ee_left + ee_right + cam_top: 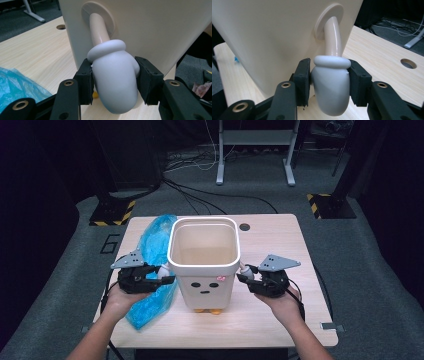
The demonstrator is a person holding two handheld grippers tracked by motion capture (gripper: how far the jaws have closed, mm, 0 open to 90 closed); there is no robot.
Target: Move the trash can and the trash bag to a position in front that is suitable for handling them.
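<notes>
A cream square bin [204,265] with a drawn face and small orange feet stands mid-table. From each of its sides sticks a beige arm ending in a white mitten-shaped hand. My left gripper [159,276] is shut on the bin's left mitten hand [115,77], its pads [86,83] pressing both sides. My right gripper [246,274] is shut on the bin's right mitten hand [331,85], with its pads [303,80] clamped on either side. The bin [140,27] wall rises close behind the left jaws, and the bin [269,37] wall stands just behind the right jaws.
A crumpled blue plastic bag [152,265] lies on the wooden table [280,240] left of the bin, under my left gripper. A round cable hole [244,227] sits near the far edge. Beyond the table are stand bases [112,212] and floor cables.
</notes>
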